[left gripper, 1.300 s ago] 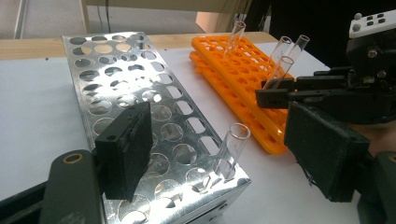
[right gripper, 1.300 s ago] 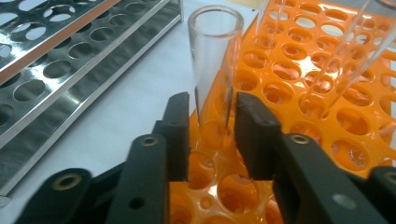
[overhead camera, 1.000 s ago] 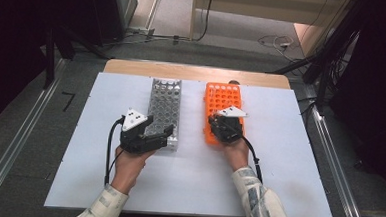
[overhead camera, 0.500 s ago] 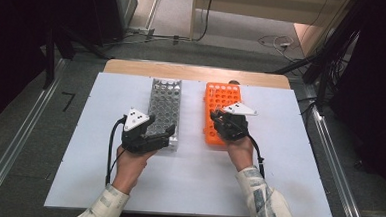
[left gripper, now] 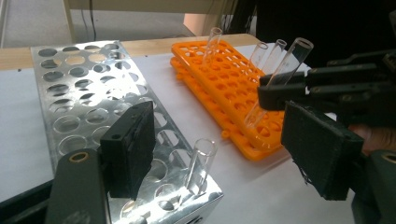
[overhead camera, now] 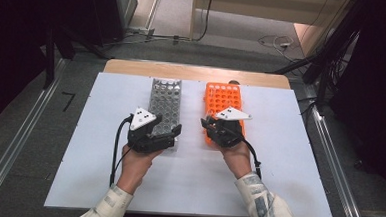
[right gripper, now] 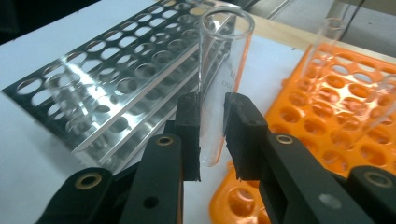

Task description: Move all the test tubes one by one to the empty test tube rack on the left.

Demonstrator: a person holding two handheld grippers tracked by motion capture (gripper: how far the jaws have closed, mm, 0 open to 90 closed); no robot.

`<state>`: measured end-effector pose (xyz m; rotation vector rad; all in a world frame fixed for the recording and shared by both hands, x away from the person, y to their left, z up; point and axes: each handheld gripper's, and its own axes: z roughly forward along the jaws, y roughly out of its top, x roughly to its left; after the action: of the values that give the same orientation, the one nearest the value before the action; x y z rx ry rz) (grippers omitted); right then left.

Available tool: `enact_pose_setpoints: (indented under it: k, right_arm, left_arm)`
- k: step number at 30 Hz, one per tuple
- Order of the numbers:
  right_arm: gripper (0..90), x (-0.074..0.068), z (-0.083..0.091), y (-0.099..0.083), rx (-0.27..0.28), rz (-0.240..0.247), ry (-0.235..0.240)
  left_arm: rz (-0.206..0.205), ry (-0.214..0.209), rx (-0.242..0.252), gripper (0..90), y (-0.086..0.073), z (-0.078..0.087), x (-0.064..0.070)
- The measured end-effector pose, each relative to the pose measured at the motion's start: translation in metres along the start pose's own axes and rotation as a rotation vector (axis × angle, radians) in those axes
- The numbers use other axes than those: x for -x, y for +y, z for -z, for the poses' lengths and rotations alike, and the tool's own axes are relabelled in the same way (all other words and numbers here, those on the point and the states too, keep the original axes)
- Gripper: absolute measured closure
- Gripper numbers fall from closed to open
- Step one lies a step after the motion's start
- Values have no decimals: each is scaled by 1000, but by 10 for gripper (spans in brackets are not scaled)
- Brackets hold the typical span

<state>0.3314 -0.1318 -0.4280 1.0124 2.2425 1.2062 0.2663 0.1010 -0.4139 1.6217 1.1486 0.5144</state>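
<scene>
My right tool [right gripper: 212,135] is clenched on a clear glass test tube [right gripper: 223,79], its two black pads pinching the lower half of the tube while the open mouth stands well above them, leaning a little. I judge the step in hand to be carrying this tube from the orange rack [overhead camera: 223,101] to the metal rack [overhead camera: 165,101], so I want to keep the grip steady but not hard, since thin glass could slip or crack, and to hold the tube close to upright before I bring its round bottom over a hole. In the left tool's view the tube's bottom end sits close to the near holes of the orange rack [left gripper: 233,100]; whether it is fully clear of them I cannot tell, so I should raise it straight up before swinging left, to avoid knocking the other tubes [left gripper: 258,55] standing farther back in that rack. My left tool [left gripper: 224,149] is released, its pads wide apart, at the near end of the metal rack [left gripper: 88,93], where one tube [left gripper: 200,163] already stands in a near hole, between the two pads but touching neither. The free holes beside it look like the natural target. Both racks lie side by side on the white worktop [overhead camera: 105,114], metal on the left, orange on the right, with my held tube over the near end of the orange one.
</scene>
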Motion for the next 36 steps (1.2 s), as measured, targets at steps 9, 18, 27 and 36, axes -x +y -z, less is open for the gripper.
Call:
enact_pose_setpoints:
  k: [9,18,27,36]
  right_arm:
    - [729,-16,0,-6,-47,47,82]
    - [729,-25,3,-9,-63,75,132]
    - [729,-22,3,-13,-66,63,141]
    - [728,-20,3,-14,-67,55,143]
  left_arm:
    - [-61,-20,-13,270,5,-17,24]
    - [-108,-60,-37,373,3,-35,39]
    - [-167,-72,-37,667,1,-40,46]
    - [-214,-52,-37,750,1,-41,51]
